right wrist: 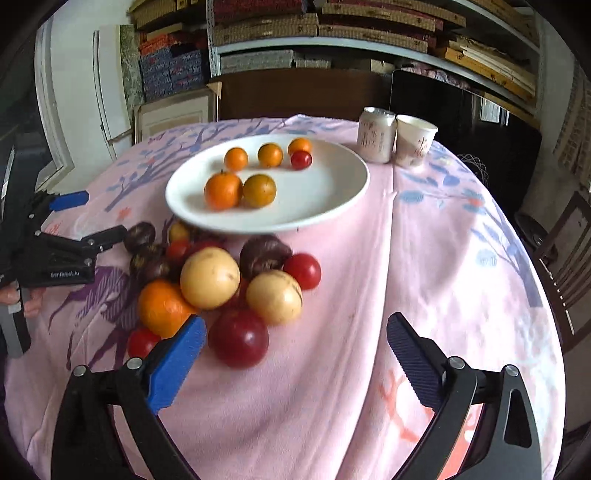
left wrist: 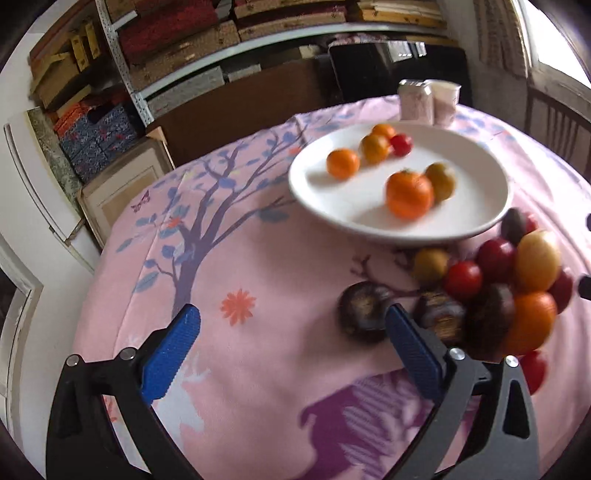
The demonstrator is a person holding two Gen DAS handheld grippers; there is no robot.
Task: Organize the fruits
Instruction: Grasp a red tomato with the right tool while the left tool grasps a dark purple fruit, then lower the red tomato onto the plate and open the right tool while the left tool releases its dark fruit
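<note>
White plate [right wrist: 332, 199] holds six small fruits.
We note both grippers, left [left wrist: 293, 325] and right [right wrist: 295, 332], spread apart, empty; loose fruit pile [right wrist: 221, 280] on pink cloth [right wrist: 424, 258], shelving [right wrist: 332, 33] behind.

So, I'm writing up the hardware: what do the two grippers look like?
Both match: the left gripper and right gripper have black angular linkage arms with silver pivot pins and blue ribbed fingers. The left gripper's black body carries white "GenRobot.AI" lettering in the right wrist view.

Bare cloth [right wrist: 424, 258] right of fruit pile [right wrist: 221, 280], seemingly.
</note>
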